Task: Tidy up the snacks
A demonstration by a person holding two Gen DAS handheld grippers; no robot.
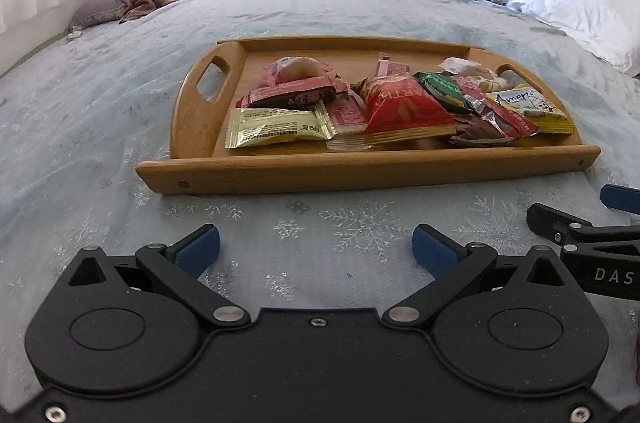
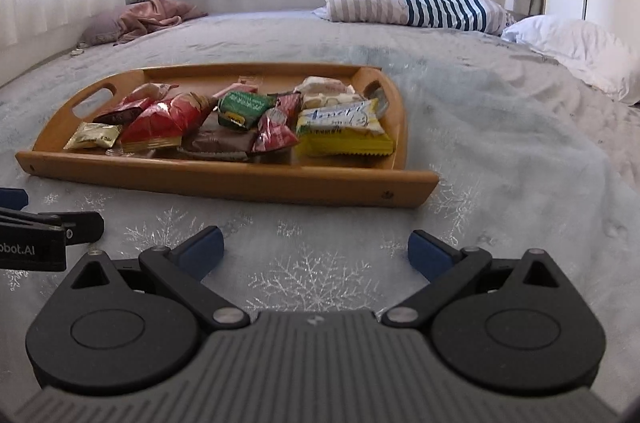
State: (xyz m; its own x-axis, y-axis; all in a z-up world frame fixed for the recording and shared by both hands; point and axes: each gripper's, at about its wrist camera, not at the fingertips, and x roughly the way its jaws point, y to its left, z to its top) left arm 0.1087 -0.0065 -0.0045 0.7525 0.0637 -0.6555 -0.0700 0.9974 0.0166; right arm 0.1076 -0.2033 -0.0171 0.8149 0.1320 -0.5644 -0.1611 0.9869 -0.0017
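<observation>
Bed: a wide bed under a pale blue-grey snowflake-print cover [image 1: 100, 127] carries everything; it is soft, so I judge any press on it will tip what rests there.
Tray: a honey-coloured wooden tray with cut-out handles [image 1: 360, 169] sits just ahead of both tools, its long rail facing them.
Snacks: all the packets I can see lie inside the tray in a loose overlapping heap, none out on the cover. That fits a pile waiting to be sorted as well as one just gathered in; I cannot tell which.
Big packets: a red crinkled foil pouch [image 1: 404, 107] lies mid-tray, a yellow flat wrapper with blue lettering [image 2: 344, 131] at the right end.
Small packets: a gold foil sachet [image 1: 272, 127] at the left front, a green packet [image 2: 240, 107] propped on the heap.
Left gripper [image 1: 316, 243]: spread wide, holding nothing, low over the cover short of the tray.
Right gripper [image 2: 316, 249]: likewise gaping and empty, just beside the left.
Doing it well: take edge packets by a crimped seam; avoid dragging neighbours.
</observation>
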